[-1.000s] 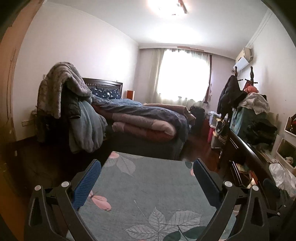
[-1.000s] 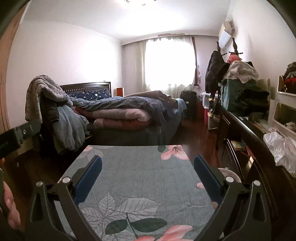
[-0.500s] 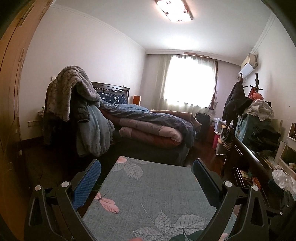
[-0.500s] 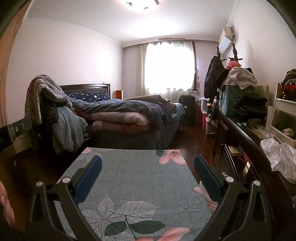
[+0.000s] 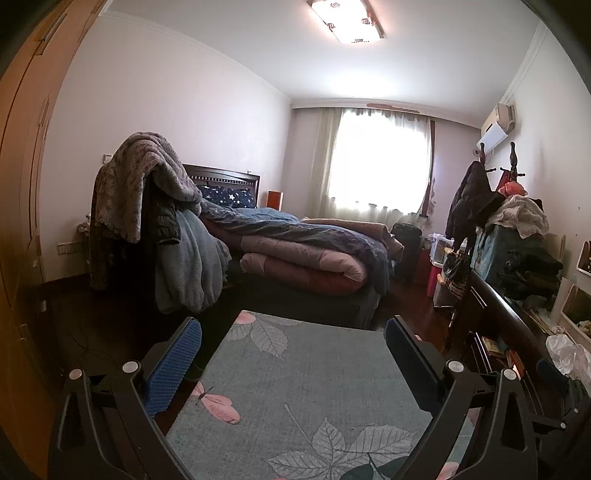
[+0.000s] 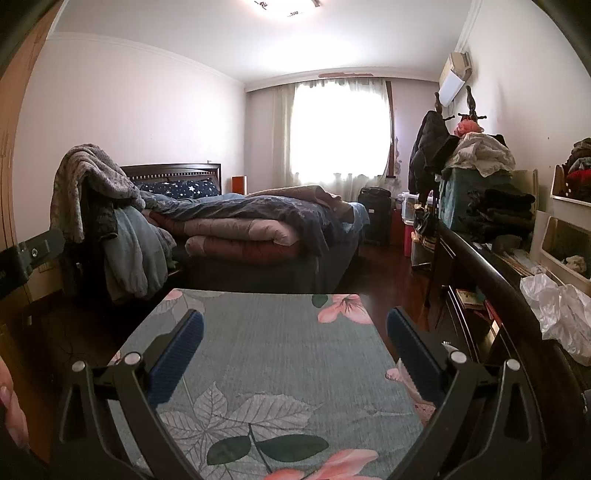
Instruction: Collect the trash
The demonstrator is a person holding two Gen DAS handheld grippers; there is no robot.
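A crumpled white plastic bag point(image 6: 561, 314), the likeliest piece of trash in sight, lies on the dark wooden dresser point(image 6: 491, 280) along the right wall, well apart from both claws; whether it is trash or a bag meant to hold it cannot be told. The right gripper point(image 6: 294, 339) hangs with its blue-padded jaws spread wide and nothing between them, above a grey floral cloth point(image 6: 273, 350) covering a table; the left gripper point(image 5: 293, 347) is likewise wide open and empty over the same cloth. A reach toward the bag risks trouble: the thin plastic could slip from the pads or drag neighbouring clutter off the dresser edge, and the sideways swing could clip the dresser's raised rim. Beyond the table stand the bed point(image 6: 258, 236) heaped with folded quilts, a chair draped in blankets point(image 5: 147, 192), a coat stand point(image 6: 439, 122) and the bright curtained window point(image 6: 340, 129). Compared with a second ago, the left camera has tilted up, bringing the ceiling light point(image 5: 347, 22) fully into view and pushing the bed lower; the right view has shifted only slightly, and both claws remain as wide as before.
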